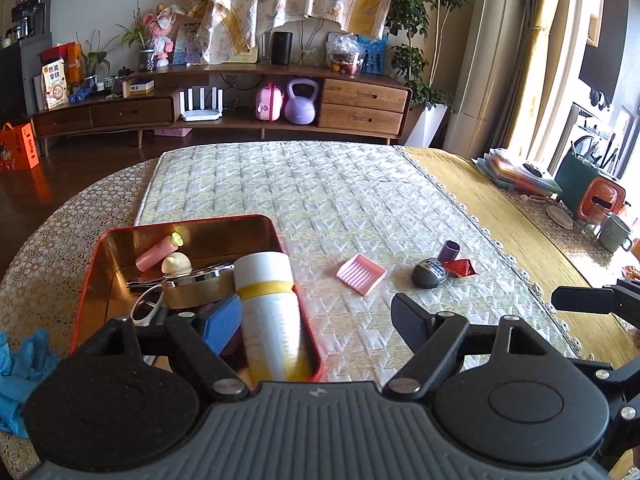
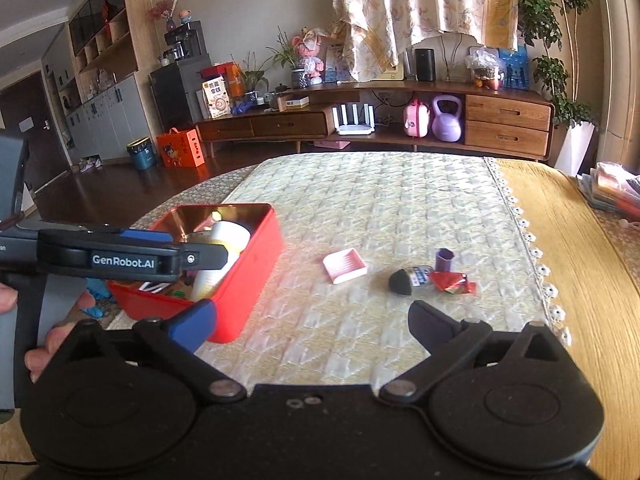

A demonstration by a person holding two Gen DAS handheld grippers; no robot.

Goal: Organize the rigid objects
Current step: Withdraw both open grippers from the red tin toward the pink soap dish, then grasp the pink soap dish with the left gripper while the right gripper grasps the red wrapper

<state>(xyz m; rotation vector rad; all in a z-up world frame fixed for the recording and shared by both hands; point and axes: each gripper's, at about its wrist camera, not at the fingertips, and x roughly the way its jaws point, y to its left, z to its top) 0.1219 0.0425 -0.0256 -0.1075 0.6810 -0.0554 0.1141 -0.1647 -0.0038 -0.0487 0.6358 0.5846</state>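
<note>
**Both grippers open over the quilted mat, the red tin partly filled**

Your left gripper hangs above the near right corner of the red rectangular metal tin, its fingers spread and nothing between them. Its blue-padded left finger sits over the tin's contents; the black right finger is over bare mat. Your right gripper is spread wide and empty too, above the pale quilted table mat, just right of the tin.

Inside the tin you have a white cylindrical bottle with a yellow band lying along the right wall, a roll of brown tape beside it, a pink tube, a small cream-coloured round piece and what looks like a pair of metal clippers, though that part is crowded and hard to read.

Still out on the mat, well apart from the tin: a pink ridged plastic tray, then further right a dark grey egg-shaped object with a label, a small purple hexagonal cap touching it behind, and a red foil wrapper just beside both.

A crumpled blue glove lies left of the tin on the lace cloth.
</note>
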